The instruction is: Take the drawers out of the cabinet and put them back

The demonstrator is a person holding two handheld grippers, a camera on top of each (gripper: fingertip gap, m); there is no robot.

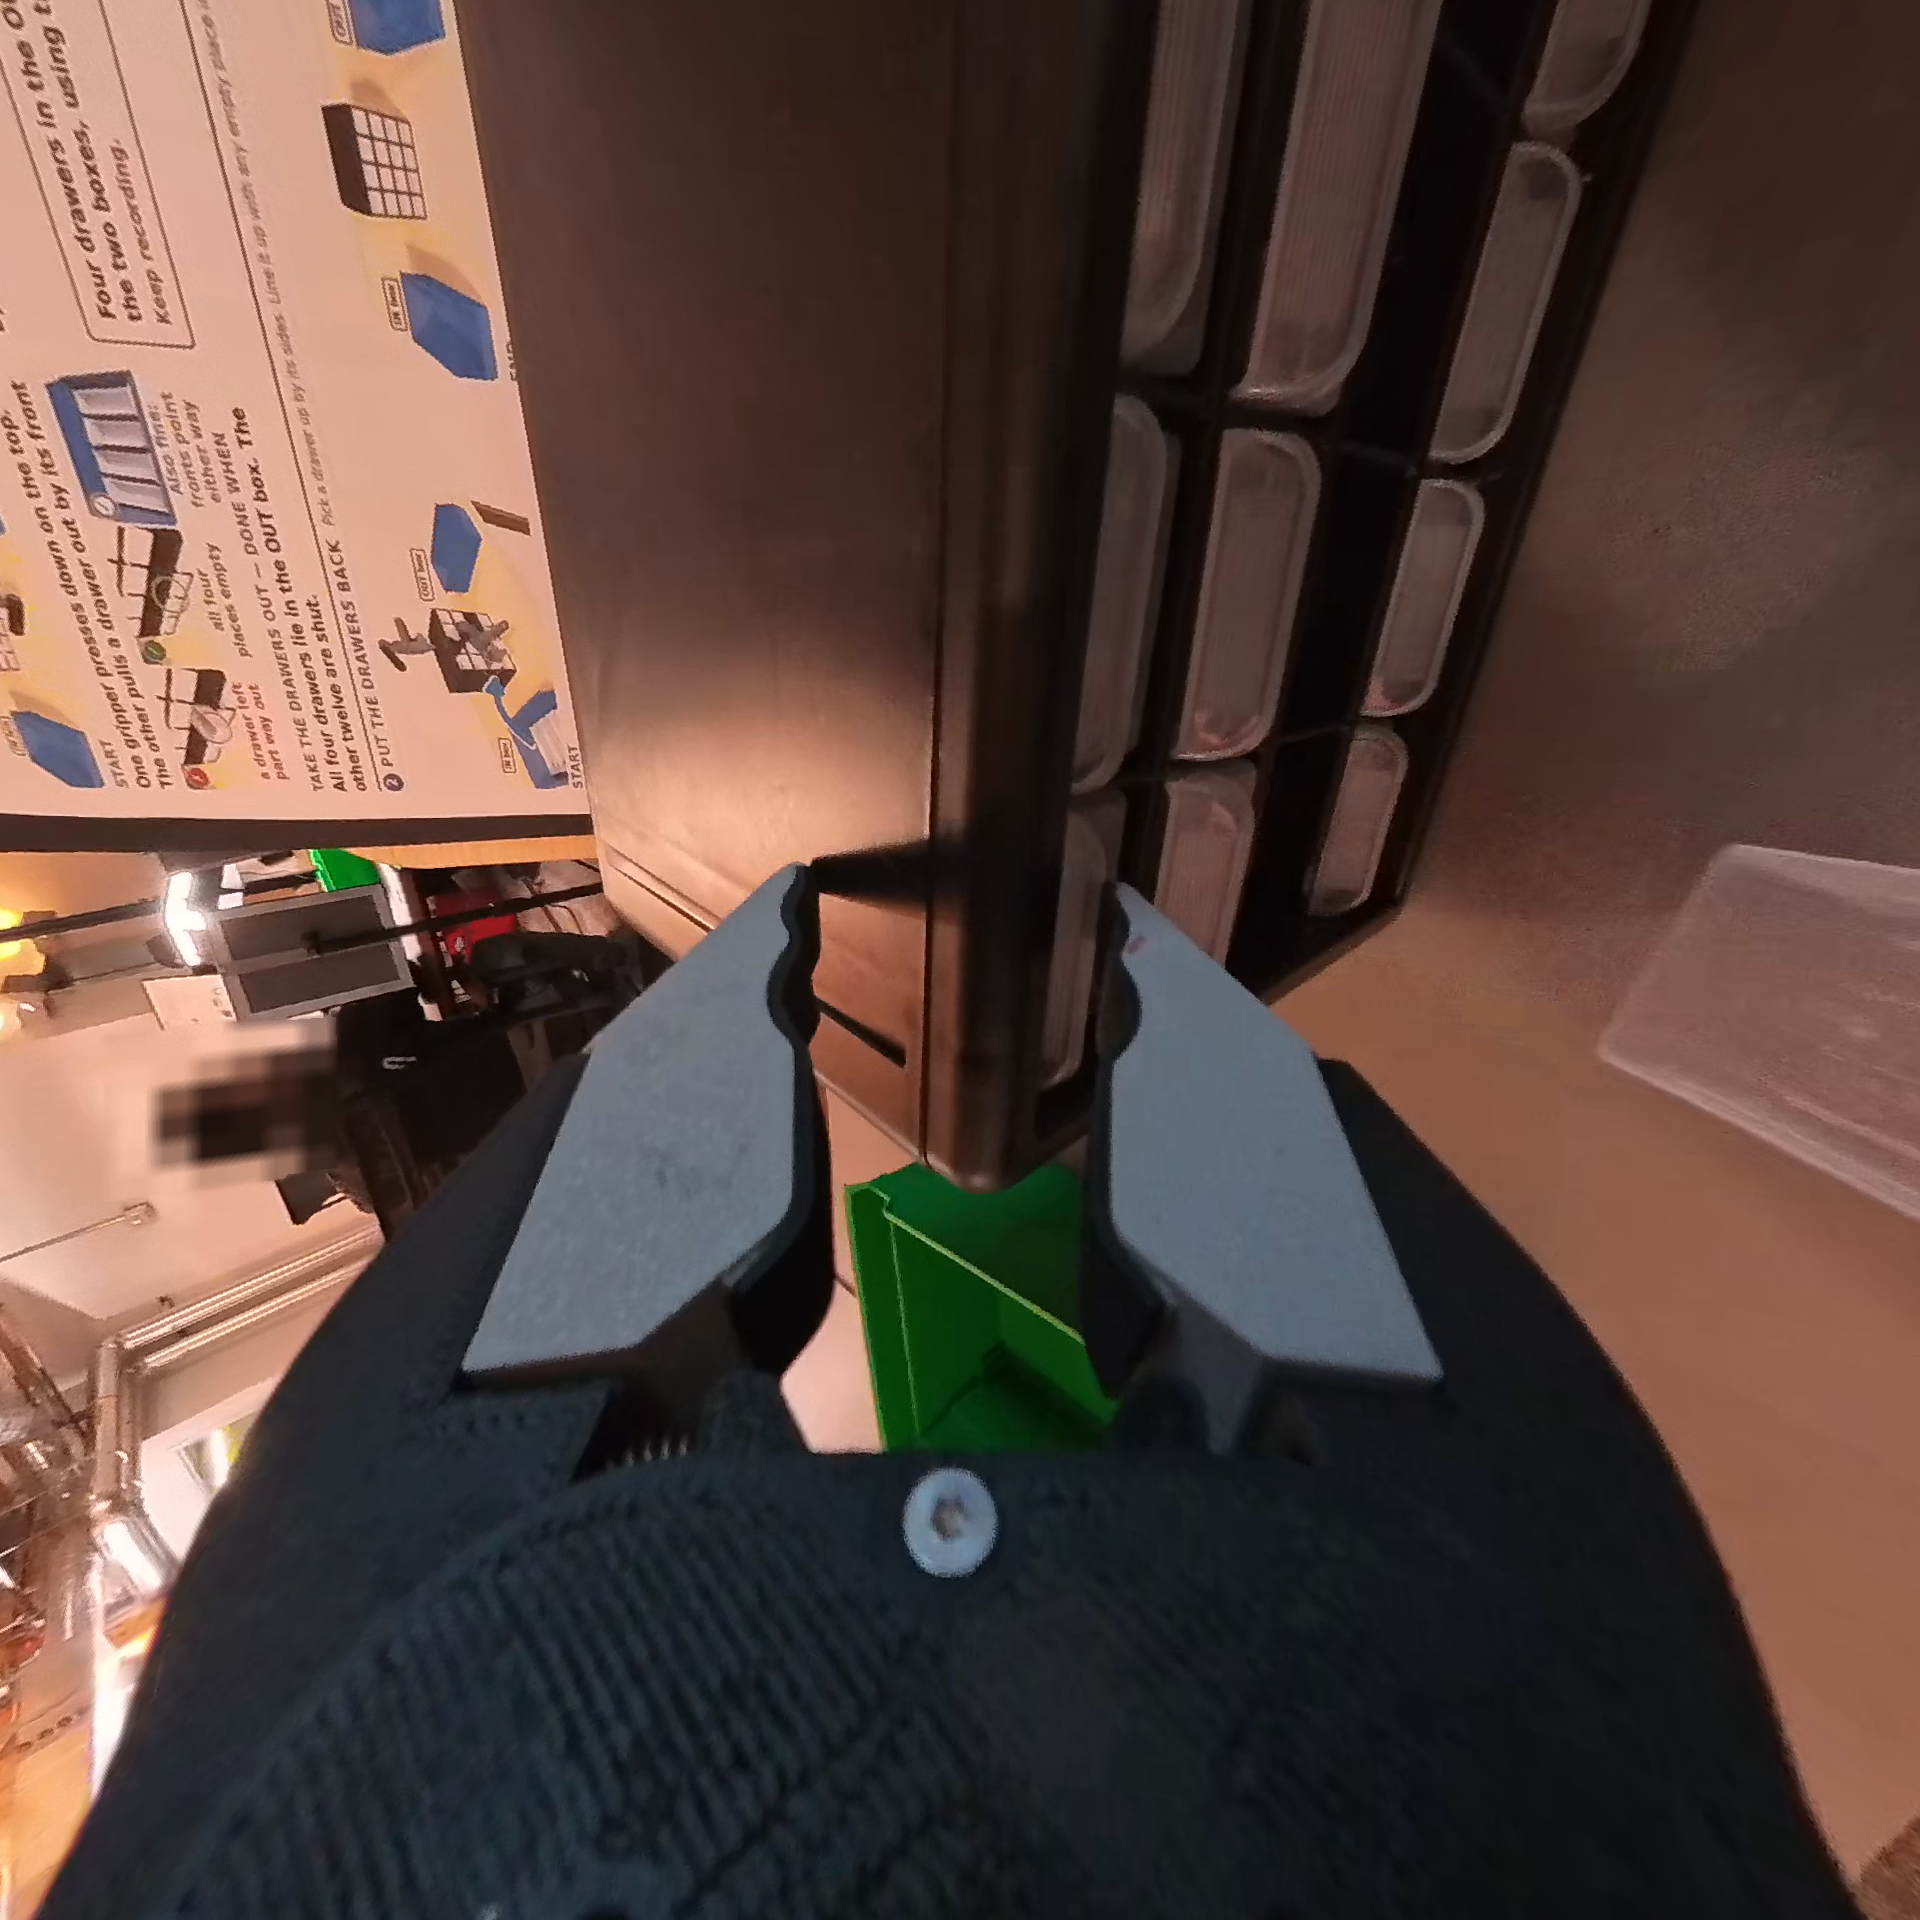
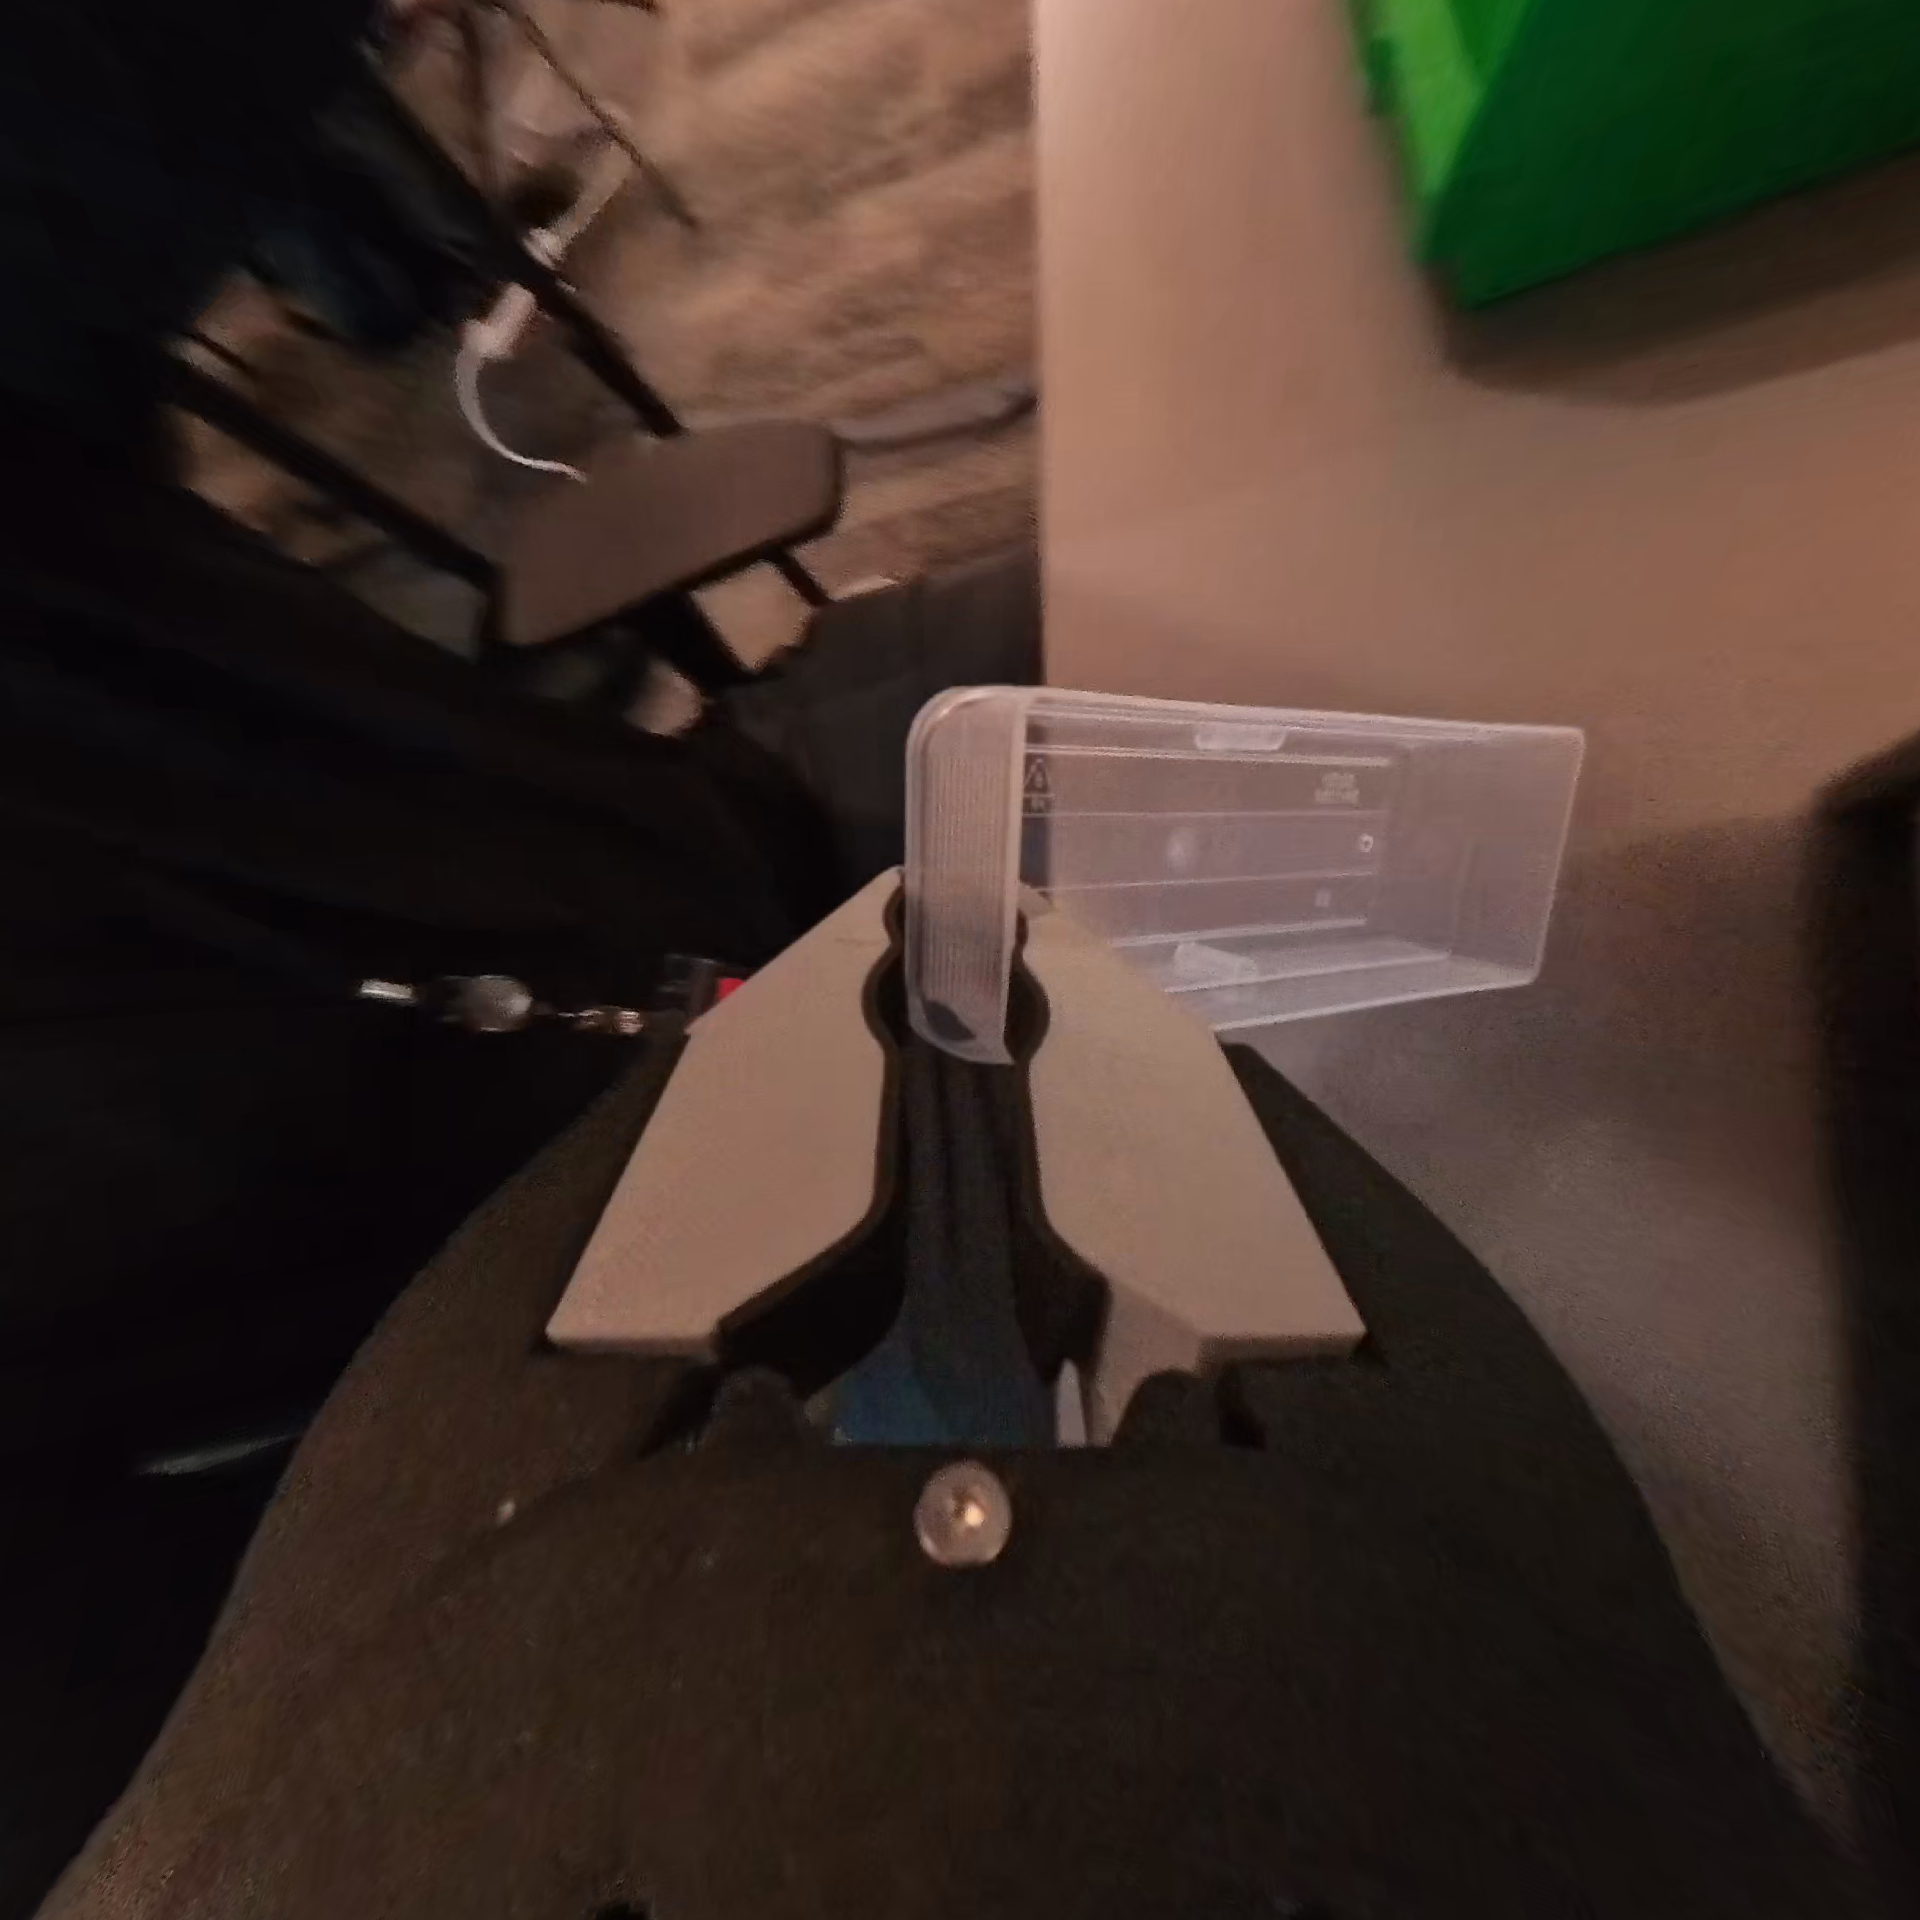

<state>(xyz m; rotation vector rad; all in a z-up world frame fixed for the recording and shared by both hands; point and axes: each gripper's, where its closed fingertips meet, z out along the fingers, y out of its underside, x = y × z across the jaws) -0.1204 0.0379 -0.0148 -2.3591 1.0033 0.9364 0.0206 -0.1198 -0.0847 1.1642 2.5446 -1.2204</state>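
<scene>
Only the left wrist view shows the cabinet [image 1: 748,520] — a dark case with a grid of clear drawer fronts [image 1: 1262,592] along its face, several slots standing dark. It also shows an instruction sheet [image 1: 249,416] with pictures lying past the cabinet, a green box [image 1: 987,1309] just below the cabinet's near corner, and, blurred at the right edge, a clear drawer [image 1: 1787,1029] out of the cabinet. Only the right wrist view shows that drawer [image 2: 1247,862] sharply: transparent, rectangular, empty, held in the air above the tabletop.

The surface is a pale, warm-toned table [image 2: 1247,468]; beyond its edge the room is dim and cluttered, with a chair [image 2: 665,520] over carpeted floor and metal fittings at the left.

The left gripper [image 1: 956,956] is spread wide, its grey fingers [image 1: 665,1164] straddling the cabinet's front corner edge; whether they press on it I cannot tell. The right gripper [image 2: 961,956] is pinched together on the drawer's ribbed front handle tab — the drawer's body juts out sideways to the right.
</scene>
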